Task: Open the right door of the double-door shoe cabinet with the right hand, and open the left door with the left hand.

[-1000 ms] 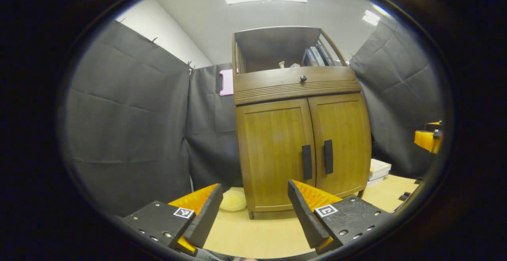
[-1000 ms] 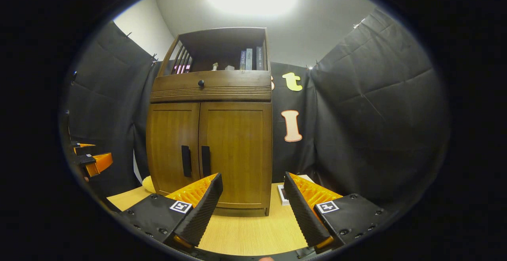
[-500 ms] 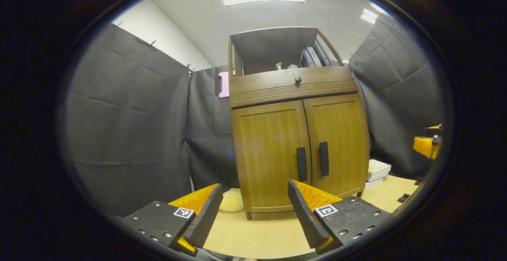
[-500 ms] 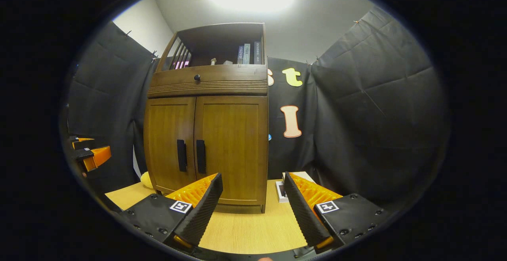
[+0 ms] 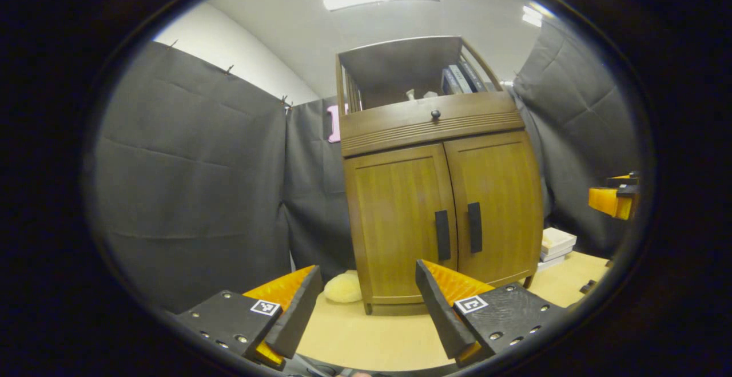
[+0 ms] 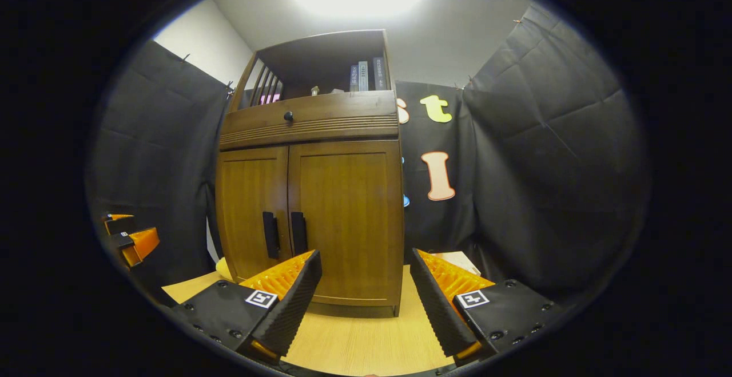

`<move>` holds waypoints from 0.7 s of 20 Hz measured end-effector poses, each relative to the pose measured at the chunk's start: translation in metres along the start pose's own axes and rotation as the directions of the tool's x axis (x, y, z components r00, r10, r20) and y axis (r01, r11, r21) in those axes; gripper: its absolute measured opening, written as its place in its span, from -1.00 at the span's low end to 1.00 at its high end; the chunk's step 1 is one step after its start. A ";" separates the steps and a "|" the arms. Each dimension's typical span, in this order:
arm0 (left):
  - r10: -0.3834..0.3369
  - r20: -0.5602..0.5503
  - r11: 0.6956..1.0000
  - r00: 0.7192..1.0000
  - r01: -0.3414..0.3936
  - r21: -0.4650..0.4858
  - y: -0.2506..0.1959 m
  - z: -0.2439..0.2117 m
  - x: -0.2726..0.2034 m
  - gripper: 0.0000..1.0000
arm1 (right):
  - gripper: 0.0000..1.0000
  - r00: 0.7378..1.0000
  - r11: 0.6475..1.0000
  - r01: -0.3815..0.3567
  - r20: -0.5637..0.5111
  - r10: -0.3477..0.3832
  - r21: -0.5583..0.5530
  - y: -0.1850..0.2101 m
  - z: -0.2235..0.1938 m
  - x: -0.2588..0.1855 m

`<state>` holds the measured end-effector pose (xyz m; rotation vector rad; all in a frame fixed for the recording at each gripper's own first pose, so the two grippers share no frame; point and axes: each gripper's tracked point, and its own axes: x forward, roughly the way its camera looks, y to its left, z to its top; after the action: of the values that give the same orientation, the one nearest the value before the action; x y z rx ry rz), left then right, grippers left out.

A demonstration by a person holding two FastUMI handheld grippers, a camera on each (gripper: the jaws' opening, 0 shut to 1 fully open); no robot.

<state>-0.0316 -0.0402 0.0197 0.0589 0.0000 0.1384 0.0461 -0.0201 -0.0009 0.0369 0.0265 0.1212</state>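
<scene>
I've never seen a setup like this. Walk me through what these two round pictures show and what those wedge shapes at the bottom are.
A person holds one handheld two-finger tool in each hand, and a camera rides on each. The wedges are each tool's own tongs: left tongs in the left gripper view, right tongs in the right gripper view. Both are open and hold nothing. Ahead, on a light wooden floor, stands a brown wooden double-door shoe cabinet with both doors closed and two black vertical handles. A pale yellow soft lump lies beside it.
</scene>
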 end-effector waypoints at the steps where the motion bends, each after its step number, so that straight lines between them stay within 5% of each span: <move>1: 0.007 -0.001 1.000 1.000 -0.007 0.003 0.004 -0.003 -0.002 0.93 | 0.93 1.000 1.000 -0.010 0.000 0.010 0.002 0.005 0.002 0.007; 14: 0.015 -0.019 1.000 1.000 -0.015 0.006 0.045 -0.022 0.054 0.93 | 0.96 0.997 0.997 -0.078 0.001 0.078 -0.001 0.083 -0.001 0.118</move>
<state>0.0159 0.0130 0.0004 0.0638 0.0191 0.1539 0.1531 0.0768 -0.0019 0.0372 0.0236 0.1993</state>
